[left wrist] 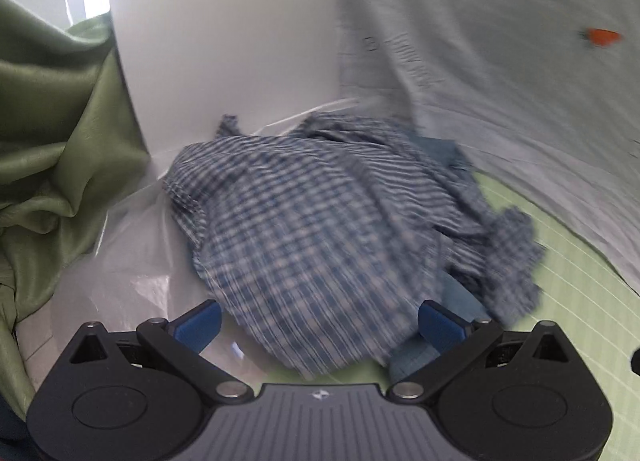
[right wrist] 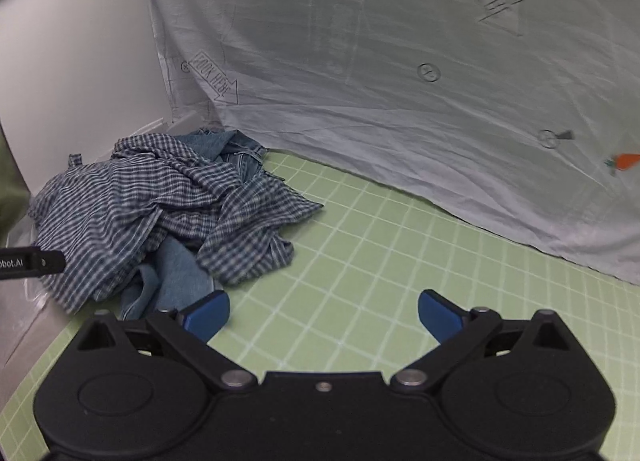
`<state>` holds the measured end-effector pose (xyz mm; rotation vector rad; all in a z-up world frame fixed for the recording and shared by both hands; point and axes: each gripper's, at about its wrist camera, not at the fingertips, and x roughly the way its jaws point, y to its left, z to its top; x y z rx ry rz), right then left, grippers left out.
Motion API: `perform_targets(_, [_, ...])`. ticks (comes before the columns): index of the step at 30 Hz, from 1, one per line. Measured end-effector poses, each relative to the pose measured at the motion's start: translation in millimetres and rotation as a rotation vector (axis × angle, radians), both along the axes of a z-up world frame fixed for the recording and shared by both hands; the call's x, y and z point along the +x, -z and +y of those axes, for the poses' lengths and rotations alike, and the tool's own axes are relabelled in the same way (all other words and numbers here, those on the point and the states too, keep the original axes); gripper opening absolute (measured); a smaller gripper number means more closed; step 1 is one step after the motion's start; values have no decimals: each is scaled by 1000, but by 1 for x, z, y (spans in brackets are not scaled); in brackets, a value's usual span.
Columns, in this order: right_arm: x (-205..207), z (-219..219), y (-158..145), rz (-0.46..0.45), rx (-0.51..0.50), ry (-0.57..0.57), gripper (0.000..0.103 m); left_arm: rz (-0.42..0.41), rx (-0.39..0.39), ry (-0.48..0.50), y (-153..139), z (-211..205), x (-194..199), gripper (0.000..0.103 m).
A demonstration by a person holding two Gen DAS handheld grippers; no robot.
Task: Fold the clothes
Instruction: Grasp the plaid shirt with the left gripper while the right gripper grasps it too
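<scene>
Checked blue cotton, the shirt (right wrist: 160, 209) lies crumpled over denim jeans (right wrist: 180, 277) at the far left of the green mat (right wrist: 380, 261). We judge we're still picking: our left gripper (left wrist: 320, 325) hangs spread over it, the right gripper (right wrist: 324, 313) released; next, pinch an edge.

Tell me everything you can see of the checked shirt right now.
The checked shirt is thin woven fabric in blue-and-white check, crumpled in a loose, unfolded heap on the green grid mat near the white wall. It lies over denim clothing that shows beneath and behind it. The left gripper is open, close over it; nothing grips it.
</scene>
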<state>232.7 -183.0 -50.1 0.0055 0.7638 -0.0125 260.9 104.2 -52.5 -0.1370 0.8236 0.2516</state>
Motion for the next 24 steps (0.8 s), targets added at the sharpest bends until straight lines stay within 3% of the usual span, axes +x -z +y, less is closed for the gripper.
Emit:
perform_targets(8, [103,22,40,71,48,-79,87,26,-45,-141,24,53,67,100])
perform_targets(14, [144,40,72,131,113,-139,80,39,-138,-165,39,66,86,81])
perform_targets(18, [150,45,84,165,171,-170,73,8,-143,-158,39,62,83,58])
perform_targets(19, [150,45,86,175,188,-177,62,7,-131,-159,38,60,82,50])
perform_targets(20, [150,45,88,184,204,-185,44,9,-114,-161,37,60,82,44])
perform_targets(21, [148,44,89,186,213,-192,32,11,-96,-164,35,59,81,28])
perform_targets(22, [143,42,87,170,201,-190,11,13,-79,-167,34,58,80,17])
perform_targets(23, [139,41,85,154,188,-188,4,6,-80,-160,31,58,78,14])
perform_targets(24, [134,39,82,138,175,-184,3,-2,-81,-152,28,59,75,6])
